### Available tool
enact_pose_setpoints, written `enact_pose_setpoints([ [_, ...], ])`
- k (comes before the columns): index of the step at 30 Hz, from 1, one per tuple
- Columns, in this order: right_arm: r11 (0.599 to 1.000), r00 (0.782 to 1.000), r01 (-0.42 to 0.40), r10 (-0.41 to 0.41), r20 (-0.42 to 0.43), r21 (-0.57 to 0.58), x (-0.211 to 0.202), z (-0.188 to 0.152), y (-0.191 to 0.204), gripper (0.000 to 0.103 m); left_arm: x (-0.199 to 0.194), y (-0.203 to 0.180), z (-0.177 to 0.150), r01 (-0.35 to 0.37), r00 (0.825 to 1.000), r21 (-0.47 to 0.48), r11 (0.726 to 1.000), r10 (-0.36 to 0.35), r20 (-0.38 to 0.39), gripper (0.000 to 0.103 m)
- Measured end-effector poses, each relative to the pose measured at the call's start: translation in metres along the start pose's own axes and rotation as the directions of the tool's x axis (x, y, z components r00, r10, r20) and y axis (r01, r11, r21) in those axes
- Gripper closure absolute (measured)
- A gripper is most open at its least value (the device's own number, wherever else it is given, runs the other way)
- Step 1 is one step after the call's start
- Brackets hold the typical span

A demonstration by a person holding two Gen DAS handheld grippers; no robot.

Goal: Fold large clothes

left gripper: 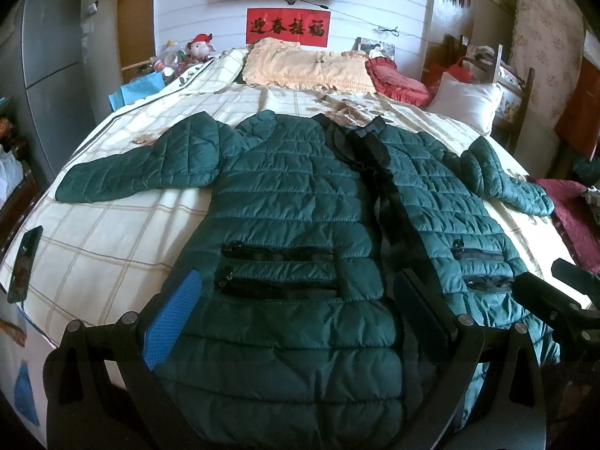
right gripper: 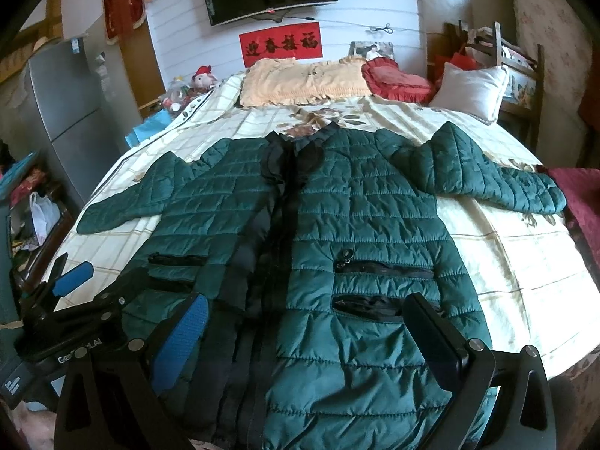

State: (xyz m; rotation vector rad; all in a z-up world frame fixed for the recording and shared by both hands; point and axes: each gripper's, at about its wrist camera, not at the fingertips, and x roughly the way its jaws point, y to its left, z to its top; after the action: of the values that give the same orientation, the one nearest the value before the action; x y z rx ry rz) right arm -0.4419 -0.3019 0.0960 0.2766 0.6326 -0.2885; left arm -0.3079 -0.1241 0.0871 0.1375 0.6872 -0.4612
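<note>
A dark green quilted puffer jacket (left gripper: 292, 210) lies flat and face up on the bed, front zipped, both sleeves spread out to the sides; it also shows in the right wrist view (right gripper: 360, 225). My left gripper (left gripper: 300, 307) is open and hovers over the jacket's lower left half, near its two pocket zips. My right gripper (right gripper: 307, 330) is open and hovers over the lower right half, by the hem. The left gripper also appears at the left edge of the right wrist view (right gripper: 63, 288), and the right gripper at the right edge of the left wrist view (left gripper: 555, 292).
The bed (left gripper: 112, 232) has a cream checked cover. Pillows lie at its head: a peach one (left gripper: 307, 67), a red one (left gripper: 397, 78), a white one (left gripper: 465, 101). A phone (left gripper: 24, 262) lies near the bed's left edge. A grey fridge (left gripper: 48, 56) stands left. A dark red cloth (left gripper: 573, 217) lies right.
</note>
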Motion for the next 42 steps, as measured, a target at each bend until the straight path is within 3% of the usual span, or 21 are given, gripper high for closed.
enact_pose_setpoints([
  [19,0.999,0.997,-0.007,0.010,-0.074,0.041,0.016,0.005,-0.001,0.000,0.013,-0.004,-0.003,-0.007,1.000,0.004,1.000,0.007,-0.018,0.000],
  [42,0.998,0.998,-0.023,0.026,-0.054,0.055,0.021,0.007,-0.002,0.000,0.013,-0.004,-0.003,-0.008,1.000,0.003,1.000,0.008,-0.017,0.000],
])
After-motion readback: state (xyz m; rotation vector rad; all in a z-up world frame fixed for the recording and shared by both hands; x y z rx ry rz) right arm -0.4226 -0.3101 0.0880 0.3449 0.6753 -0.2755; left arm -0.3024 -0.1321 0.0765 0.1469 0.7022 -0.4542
